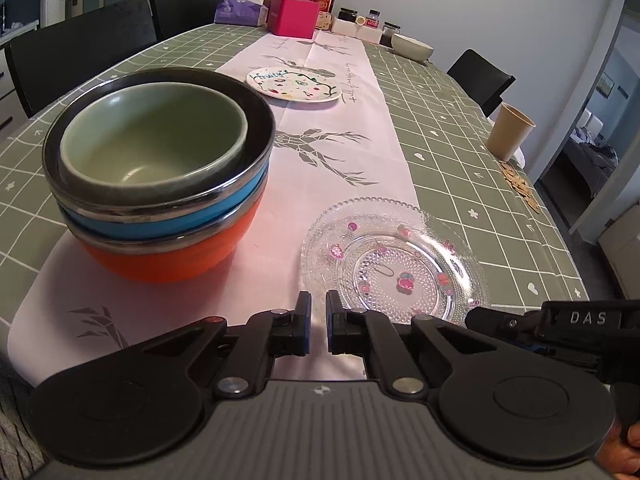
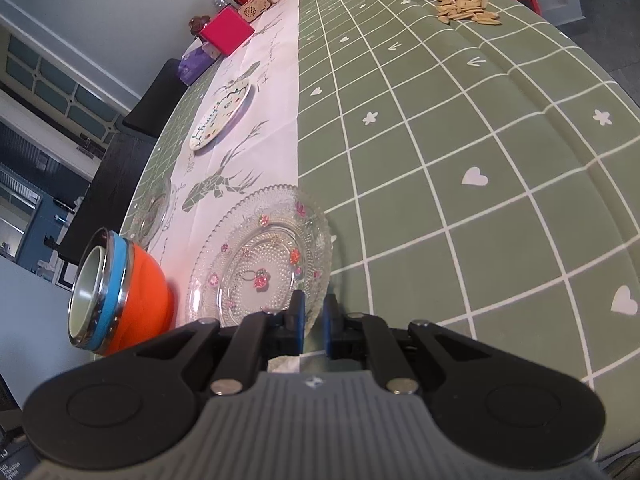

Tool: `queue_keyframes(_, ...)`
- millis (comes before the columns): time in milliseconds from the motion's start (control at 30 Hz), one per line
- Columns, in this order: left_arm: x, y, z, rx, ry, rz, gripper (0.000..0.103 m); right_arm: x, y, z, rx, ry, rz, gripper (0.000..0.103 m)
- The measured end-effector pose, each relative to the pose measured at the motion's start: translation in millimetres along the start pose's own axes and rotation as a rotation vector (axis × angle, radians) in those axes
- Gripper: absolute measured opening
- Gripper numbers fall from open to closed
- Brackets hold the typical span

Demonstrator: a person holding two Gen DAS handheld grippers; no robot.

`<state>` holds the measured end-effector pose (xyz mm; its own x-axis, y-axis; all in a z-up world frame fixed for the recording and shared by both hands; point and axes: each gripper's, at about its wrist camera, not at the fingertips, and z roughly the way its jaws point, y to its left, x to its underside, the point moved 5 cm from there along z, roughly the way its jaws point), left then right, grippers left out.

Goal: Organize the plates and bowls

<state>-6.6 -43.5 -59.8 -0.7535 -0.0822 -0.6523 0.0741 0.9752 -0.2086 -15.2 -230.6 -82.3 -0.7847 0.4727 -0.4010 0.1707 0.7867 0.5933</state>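
Observation:
A stack of bowls (image 1: 160,184) stands on the pink runner: orange at the bottom, blue above it, a dark steel-rimmed one, and a green bowl (image 1: 156,136) nested on top. A clear glass plate (image 1: 394,256) with pink stickers lies to its right. A white "Fruity" plate (image 1: 294,84) lies farther back. My left gripper (image 1: 318,316) hovers empty near the table's front edge, jaws nearly closed. My right gripper (image 2: 314,320) has its jaws on either side of the glass plate's (image 2: 260,256) near rim, with a narrow gap between them. The bowl stack (image 2: 120,296) is to its left.
A paper cup (image 1: 510,130) and scattered seeds (image 1: 520,188) sit at the right edge. A white bowl (image 1: 412,46), pink box (image 1: 294,16), tissue pack, bottles and jars stand at the far end. Black chairs surround the table. A second glass plate (image 2: 154,212) lies behind the stack.

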Motion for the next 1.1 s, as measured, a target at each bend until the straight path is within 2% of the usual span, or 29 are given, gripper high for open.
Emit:
queue_keyframes(67,0.2,-0.1,-0.6,-0.006,-0.006,0.006,0.008,1.1,1.7,0.1,0.006,-0.003,-0.012,0.007)
queue_keyframes(200,-1.3,-2.9,-2.1,-0.068,-0.039,0.067,0.016,2.2,5.2,-0.1,0.021,-0.008,-0.041,0.009)
queue_keyframes(367,-2.6,-6.0,-5.3,-0.057,-0.051,0.090,0.029,1.4,9.6,-2.6,0.086,-0.050,-0.106,0.016)
queue_keyframes(433,-3.1,-7.7,-8.6,-0.058,-0.067,0.099,0.036,0.7,10.2,-3.8,0.099,-0.065,-0.115,0.025)
queue_keyframes(467,-3.8,-9.3,-10.2,-0.045,-0.079,0.104,0.046,0.0,10.0,-4.7,0.099,-0.070,-0.117,0.029)
queue_keyframes(500,-4.1,-10.9,-12.0,-0.024,-0.092,0.109,0.062,-0.5,10.4,-5.1,0.097,-0.075,-0.115,0.036)
queue_keyframes(567,-5.0,-13.9,-16.3,0.018,-0.118,0.117,0.072,-2.6,12.0,-6.2,0.083,-0.094,-0.118,0.047)
queue_keyframes(633,-5.4,-17.5,-20.6,0.042,-0.136,0.128,0.074,-5.4,15.6,-9.2,0.070,-0.134,-0.137,0.077)
queue_keyframes(667,-6.0,-19.7,-21.9,0.056,-0.140,0.140,0.077,-7.1,16.9,-11.5,0.071,-0.159,-0.147,0.081)
queue_keyframes(767,-7.1,-24.9,-25.3,0.078,-0.147,0.153,0.083,-12.8,21.8,-17.6,0.079,-0.228,-0.178,0.085)
queue_keyframes(833,-8.9,-26.1,-28.8,0.078,-0.161,0.154,0.085,-15.4,22.7,-18.6,0.076,-0.244,-0.182,0.096)
queue_keyframes(933,-9.8,-28.9,-34.5,0.077,-0.184,0.169,0.086,-18.4,21.4,-18.2,0.070,-0.244,-0.156,0.100)
queue_keyframes(1100,-12.7,-31.0,-43.7,0.085,-0.192,0.169,0.087,-18.4,23.3,-18.9,0.091,-0.275,-0.160,0.100)
